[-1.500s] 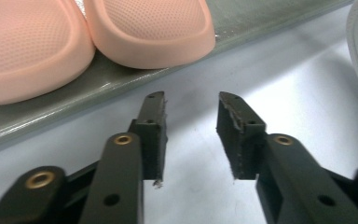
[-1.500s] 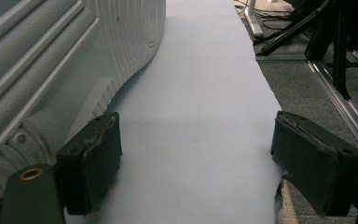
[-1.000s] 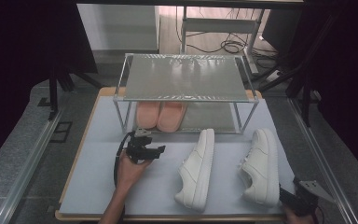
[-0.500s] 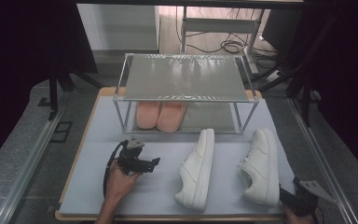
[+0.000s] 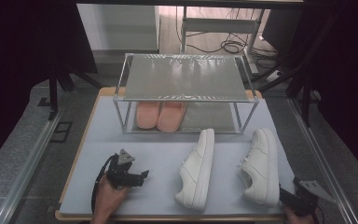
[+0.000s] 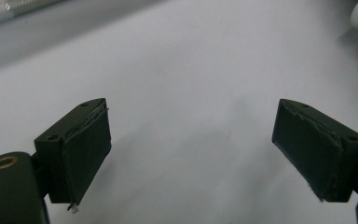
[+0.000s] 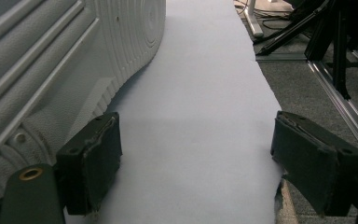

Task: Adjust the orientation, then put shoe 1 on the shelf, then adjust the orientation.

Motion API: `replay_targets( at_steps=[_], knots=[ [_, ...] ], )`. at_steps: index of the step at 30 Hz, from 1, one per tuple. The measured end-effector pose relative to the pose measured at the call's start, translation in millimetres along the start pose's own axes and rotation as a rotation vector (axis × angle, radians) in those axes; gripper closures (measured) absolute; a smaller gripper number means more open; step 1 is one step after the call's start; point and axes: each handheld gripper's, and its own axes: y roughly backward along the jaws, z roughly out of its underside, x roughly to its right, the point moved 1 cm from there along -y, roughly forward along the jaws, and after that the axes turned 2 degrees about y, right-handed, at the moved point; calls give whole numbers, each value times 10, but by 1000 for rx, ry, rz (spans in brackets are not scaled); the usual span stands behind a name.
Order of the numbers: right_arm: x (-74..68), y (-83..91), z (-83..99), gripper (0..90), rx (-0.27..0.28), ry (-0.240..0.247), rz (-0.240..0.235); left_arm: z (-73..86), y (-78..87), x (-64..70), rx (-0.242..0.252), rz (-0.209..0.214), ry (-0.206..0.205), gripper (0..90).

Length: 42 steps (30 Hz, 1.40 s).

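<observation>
The left gripper [image 5: 142, 176] lies low over the mat [image 5: 168, 154] in the person's left hand [image 5: 107, 198], its jaws spread wide with nothing between them; in the left gripper view [image 6: 191, 154] only bare mat lies in the gap. Its jaws point toward the left shoe [image 5: 197, 169], which lies on its side a little way beyond them, sole turned toward the gripper, not touched.

The right gripper [image 5: 284, 195] sits at the mat's near right corner, jaws also wide apart and empty. In the right gripper view [image 7: 196, 158] its left jaw stands just beside the ribbed sole of the right shoe [image 7: 60, 70]; whether they touch is not clear. In the high view that shoe [image 5: 261, 165] lies just ahead of the gripper and to its left.

Farther out, behind both shoes, stands a rack [image 5: 184, 77], with a pair of pink slippers [image 5: 161, 115] on the left of its lower shelf.
</observation>
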Motion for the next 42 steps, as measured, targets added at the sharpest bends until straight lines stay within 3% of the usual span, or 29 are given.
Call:
replay_targets(
  at_steps=[2, 10, 14, 18, 26, 32, 35, 42],
  knots=[
    [-1, 0, -1, 160, -1, 0, 0, 84, -27, -19, -12, -17, 4, 115],
    [6, 0, -19, 159, -20, 19, -9, 120, -40, -5, -5, -33, 2, 117],
    [14, 12, -70, 139, -68, 36, -15, 124, -41, -9, -3, -32, 5, 117],
    [56, 43, -108, 131, -90, -8, -38, 126, -41, -10, -2, -31, 6, 117],
    [87, 98, -180, 118, -140, 15, -61, 128, -38, -15, -4, -32, 0, 118],
    [112, 155, -238, 118, -203, -2, -98, 128, -38, -15, -4, -32, 1, 118],
    [117, 199, -289, 141, -215, 16, -91, 130, -39, -15, -3, -33, 2, 119],
    [111, 315, -432, 321, -217, 41, -122, 129, -38, -13, -2, -34, 1, 121]
  ],
)
